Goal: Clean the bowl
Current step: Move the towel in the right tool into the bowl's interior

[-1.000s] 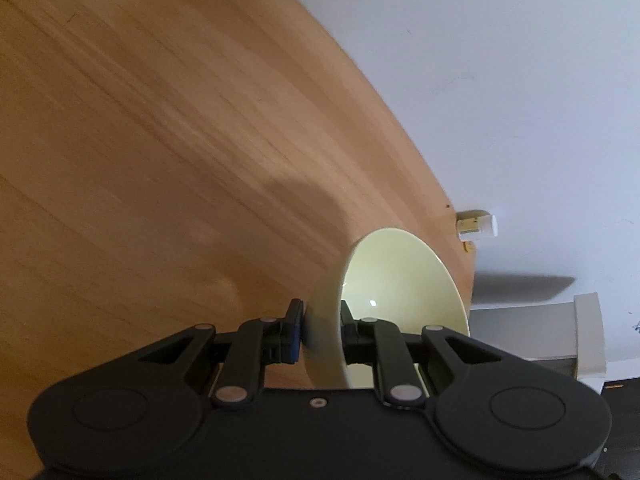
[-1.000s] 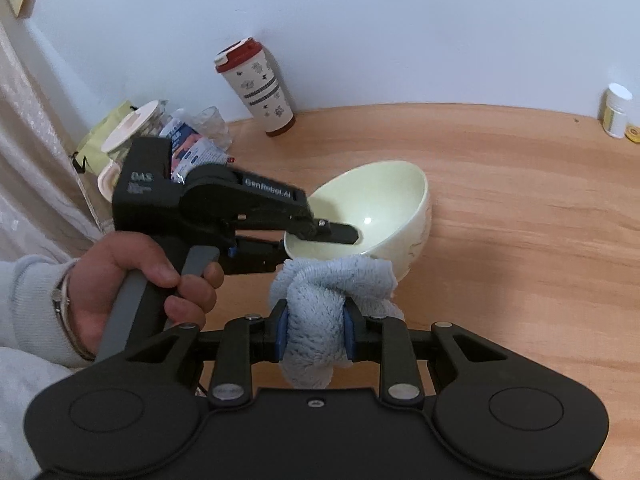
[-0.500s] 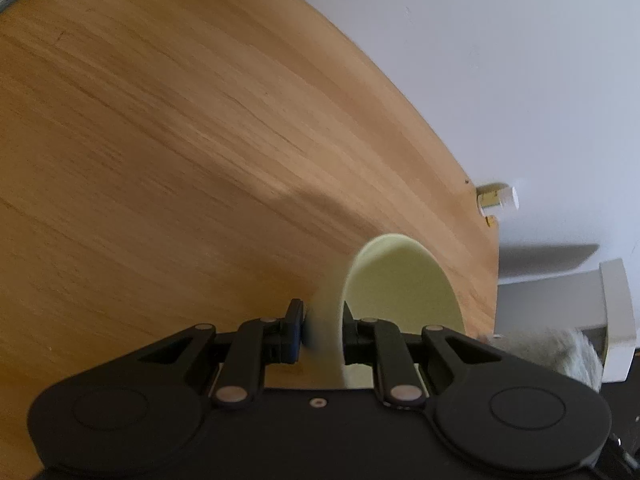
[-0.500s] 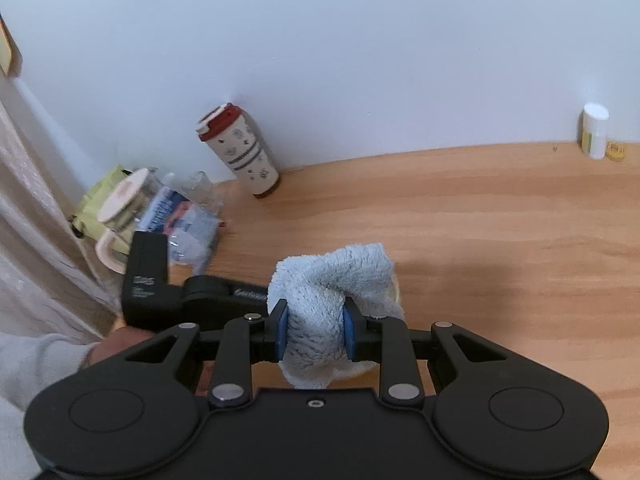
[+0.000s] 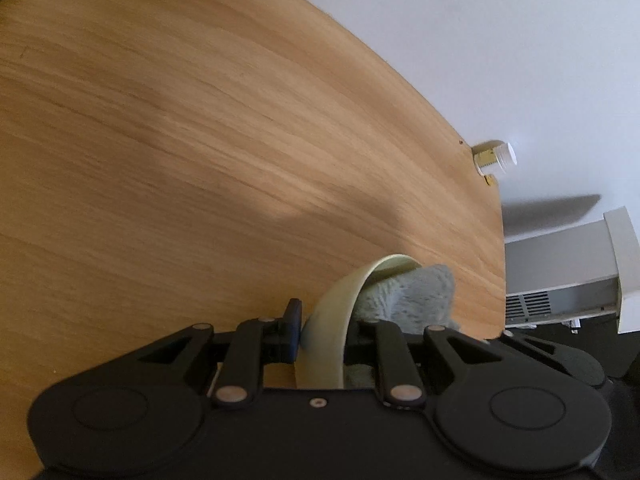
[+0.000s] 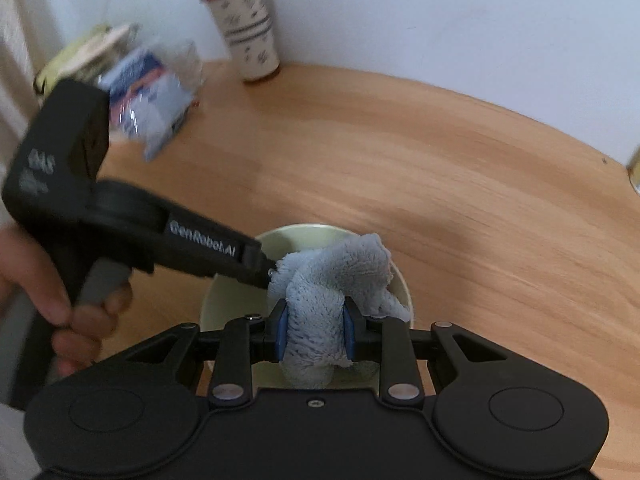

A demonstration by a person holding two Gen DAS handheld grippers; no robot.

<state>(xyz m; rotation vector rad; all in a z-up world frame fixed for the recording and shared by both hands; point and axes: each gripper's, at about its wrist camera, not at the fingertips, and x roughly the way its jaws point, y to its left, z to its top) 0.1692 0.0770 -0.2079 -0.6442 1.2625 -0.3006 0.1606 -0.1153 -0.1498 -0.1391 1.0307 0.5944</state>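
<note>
My left gripper [image 5: 322, 330] is shut on the rim of a pale yellow-green bowl [image 5: 340, 304], one finger outside the wall and one inside. In the right wrist view the bowl [image 6: 236, 284] sits just ahead of my right gripper [image 6: 314, 330], which is shut on a fluffy light blue cloth [image 6: 332, 280]. The cloth is bunched inside the bowl and covers much of its inside. The left gripper [image 6: 256, 264] reaches in from the left and holds the bowl's near-left rim. The cloth [image 5: 412, 300] also shows in the left wrist view, bulging out of the bowl.
The wooden table [image 6: 440, 168] stands against a white wall. A paper cup with a red lid [image 6: 246, 28] stands at the back, with plastic packets and a jar [image 6: 140, 76] at back left. A small white-capped bottle [image 5: 494, 158] stands at the table's far right edge.
My right gripper has swung down over the bowl and pushed the cloth inside it. The bowl has tipped in the left gripper, so its opening now faces the right gripper.
</note>
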